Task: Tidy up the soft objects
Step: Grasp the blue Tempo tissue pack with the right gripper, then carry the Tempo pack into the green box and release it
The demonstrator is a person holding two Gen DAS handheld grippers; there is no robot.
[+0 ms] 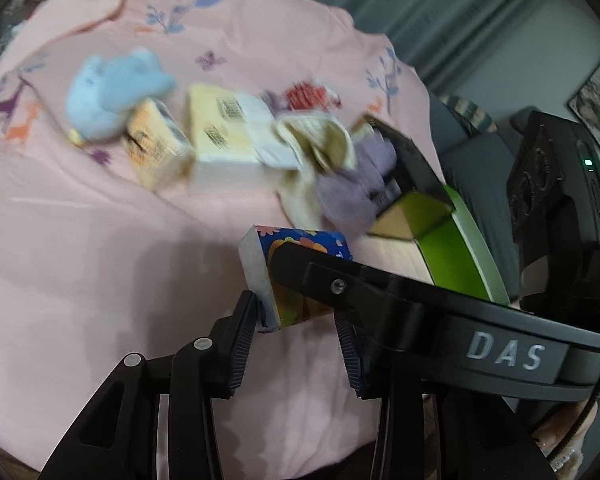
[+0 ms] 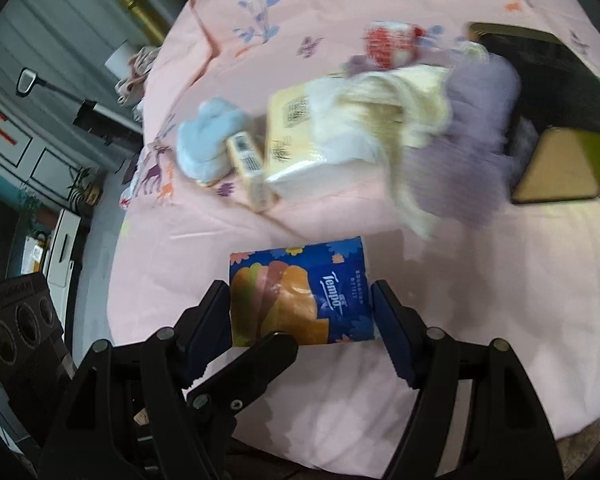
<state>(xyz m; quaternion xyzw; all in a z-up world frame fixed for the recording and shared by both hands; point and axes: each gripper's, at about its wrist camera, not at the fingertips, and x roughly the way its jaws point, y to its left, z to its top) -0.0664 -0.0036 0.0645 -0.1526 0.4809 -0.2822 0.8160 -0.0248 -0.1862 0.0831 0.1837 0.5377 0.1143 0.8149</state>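
Blue tissue pack [image 2: 300, 292] stands on the pink sheet [image 2: 500, 300]; my right gripper [image 2: 300, 312] clamps its sides, while my left gripper [image 1: 296, 320] pinches its end, crossing from the side.

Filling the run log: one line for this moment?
right gripper: shut on blue Tempo tissue pack | left gripper: at same pack | pink bedspread

lies on the bedsheet [image 2: 500, 300] nearest the camera, the tempo tissue pack [image 2: 300, 296], with behind it the large tissue pack [image 2: 296, 136], left of that the small tissue pack [image 2: 250, 168] and plush toy [image 2: 212, 136], right of it the socks [image 2: 452, 128] spilling from the box [image 2: 556, 120].
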